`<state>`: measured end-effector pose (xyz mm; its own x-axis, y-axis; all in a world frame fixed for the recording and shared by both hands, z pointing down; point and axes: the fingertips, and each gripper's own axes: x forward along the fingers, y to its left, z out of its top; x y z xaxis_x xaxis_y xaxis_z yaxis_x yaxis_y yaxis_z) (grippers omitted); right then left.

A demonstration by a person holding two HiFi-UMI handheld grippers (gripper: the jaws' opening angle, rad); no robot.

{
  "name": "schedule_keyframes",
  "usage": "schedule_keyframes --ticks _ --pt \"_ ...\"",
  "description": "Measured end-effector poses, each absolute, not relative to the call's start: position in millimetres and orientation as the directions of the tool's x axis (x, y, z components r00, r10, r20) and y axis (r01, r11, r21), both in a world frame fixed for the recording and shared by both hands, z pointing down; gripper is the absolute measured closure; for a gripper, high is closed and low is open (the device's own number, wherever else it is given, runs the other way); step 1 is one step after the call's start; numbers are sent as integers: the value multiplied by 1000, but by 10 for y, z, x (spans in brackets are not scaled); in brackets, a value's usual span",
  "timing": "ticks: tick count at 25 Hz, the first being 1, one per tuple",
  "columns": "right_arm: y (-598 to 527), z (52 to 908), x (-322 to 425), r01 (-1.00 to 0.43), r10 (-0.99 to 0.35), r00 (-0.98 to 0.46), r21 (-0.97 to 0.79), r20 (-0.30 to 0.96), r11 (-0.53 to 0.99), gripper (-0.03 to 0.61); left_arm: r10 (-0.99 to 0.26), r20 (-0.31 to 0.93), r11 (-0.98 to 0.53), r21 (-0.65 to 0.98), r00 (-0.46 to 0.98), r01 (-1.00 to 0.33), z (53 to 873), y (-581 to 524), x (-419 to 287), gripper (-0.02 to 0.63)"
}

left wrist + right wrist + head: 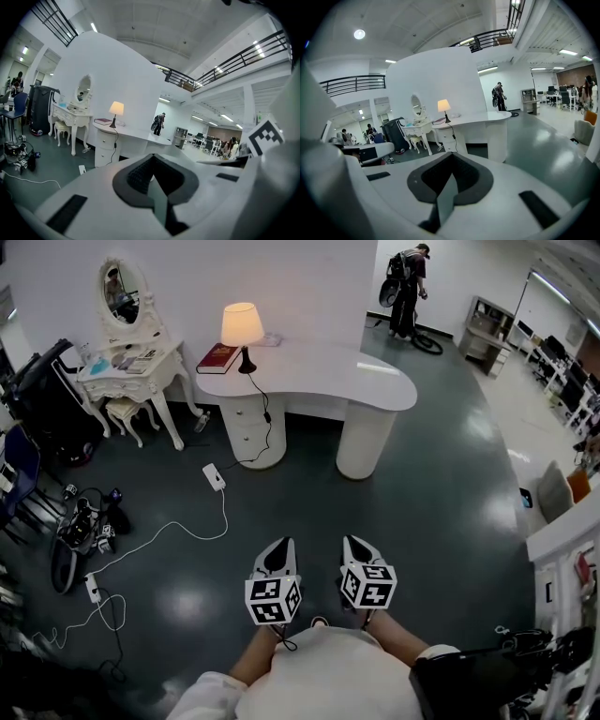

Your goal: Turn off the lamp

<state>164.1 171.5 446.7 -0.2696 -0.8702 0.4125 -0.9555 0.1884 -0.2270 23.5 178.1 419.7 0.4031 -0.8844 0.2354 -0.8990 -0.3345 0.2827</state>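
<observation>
The lamp (242,326), with a cream shade and dark base, glows lit on the left end of a curved white desk (319,371) far ahead of me. It also shows small in the left gripper view (116,109) and the right gripper view (443,106). Its black cord (267,418) drops down the desk's drawer pedestal to a white power strip (214,476) on the floor. My left gripper (278,557) and right gripper (357,554) are held side by side low in the head view. Both are shut and empty, well short of the desk.
A red book (217,358) lies beside the lamp. A white vanity table (131,371) with an oval mirror stands at the left. Cables and gear (84,526) litter the floor at the left. A person (408,287) stands far back, and a white counter (562,531) is at the right.
</observation>
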Motion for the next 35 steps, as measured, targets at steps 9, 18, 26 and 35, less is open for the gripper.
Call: schedule_keyframes --ticks 9,18,26,35 --pt "1186 4456 1847 -948 -864 -300 -231 405 221 580 -897 245 -301 269 368 -915 4207 1345 421 605" --pt "853 4487 2111 -945 -860 -306 -238 408 224 580 -904 252 -280 261 346 -924 4244 1064 604 605" --pt "672 4583 2266 -942 -853 -312 -252 417 221 580 -907 262 -264 253 328 -931 4315 866 688 605" --pt "597 4682 2403 -943 -849 -306 -259 431 208 580 -899 275 -281 237 341 -930 4334 759 811 605"
